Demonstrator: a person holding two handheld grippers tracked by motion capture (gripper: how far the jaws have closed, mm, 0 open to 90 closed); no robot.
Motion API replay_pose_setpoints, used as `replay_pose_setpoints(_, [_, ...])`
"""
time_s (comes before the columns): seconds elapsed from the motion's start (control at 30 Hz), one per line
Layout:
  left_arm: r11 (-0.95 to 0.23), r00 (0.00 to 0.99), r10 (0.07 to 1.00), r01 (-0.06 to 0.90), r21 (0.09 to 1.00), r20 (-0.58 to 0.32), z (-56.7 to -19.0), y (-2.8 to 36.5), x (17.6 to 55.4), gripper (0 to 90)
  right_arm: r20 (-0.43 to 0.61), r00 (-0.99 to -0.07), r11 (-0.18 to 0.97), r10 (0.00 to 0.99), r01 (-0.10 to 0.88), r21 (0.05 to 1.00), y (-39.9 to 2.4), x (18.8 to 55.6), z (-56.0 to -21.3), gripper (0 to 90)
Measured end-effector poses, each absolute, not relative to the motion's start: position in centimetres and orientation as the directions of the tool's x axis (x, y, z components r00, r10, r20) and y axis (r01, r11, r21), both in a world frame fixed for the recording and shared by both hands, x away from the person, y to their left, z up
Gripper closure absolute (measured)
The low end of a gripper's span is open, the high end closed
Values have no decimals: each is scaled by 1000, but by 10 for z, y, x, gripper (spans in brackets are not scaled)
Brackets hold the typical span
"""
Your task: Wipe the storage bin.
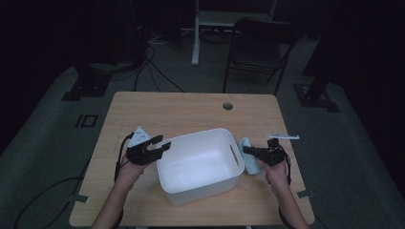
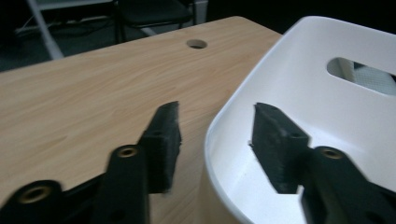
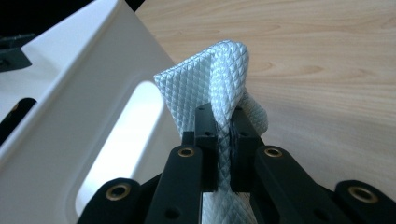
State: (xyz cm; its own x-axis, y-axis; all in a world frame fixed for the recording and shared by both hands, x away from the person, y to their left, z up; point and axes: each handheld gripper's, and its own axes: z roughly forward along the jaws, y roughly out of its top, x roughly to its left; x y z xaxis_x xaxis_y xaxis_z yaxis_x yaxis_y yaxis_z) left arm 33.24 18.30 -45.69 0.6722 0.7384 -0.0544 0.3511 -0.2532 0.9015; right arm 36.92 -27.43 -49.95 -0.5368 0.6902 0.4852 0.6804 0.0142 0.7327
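Right gripper (image 3: 224, 135), fingers clamped on the pale blue cloth (image 3: 215, 70), sits just outside the white bin (image 1: 200, 164) at its 3 o'clock wall, bin interior toward 9 o'clock; left gripper (image 2: 215, 140) fingers apart, straddling the opposite rim untouching.

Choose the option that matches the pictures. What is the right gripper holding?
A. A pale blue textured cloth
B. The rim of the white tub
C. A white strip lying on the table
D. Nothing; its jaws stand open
A: in the right gripper view the right gripper has its jaws pinched on a pale blue textured cloth, beside the white tub, not on it.
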Motion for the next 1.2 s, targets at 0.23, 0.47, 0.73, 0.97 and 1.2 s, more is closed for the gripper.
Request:
replay_pose_setpoints(0.23, [-257,655,754,366,895,-51,-457,180,335,758,498,-525,5,690,692,722,-278,364,-507,848])
replay_pose_setpoints(0.47, [-247,644,763,360,900,-48,-459,181,325,805,508,-517,-16,689,690,724,-285,360,-508,848])
replay_pose_setpoints(0.73, [-236,616,786,375,896,-51,-458,180,309,831,526,-503,-49,686,689,723,-294,352,-507,848])
replay_pose_setpoints(0.97, [-242,564,826,376,894,-13,-458,173,296,829,507,-547,-78,666,626,776,-297,319,-480,848])
replay_pose_setpoints(1.2, [-240,549,836,385,891,-13,-457,169,287,828,496,-603,-96,624,572,815,-292,290,-463,848])
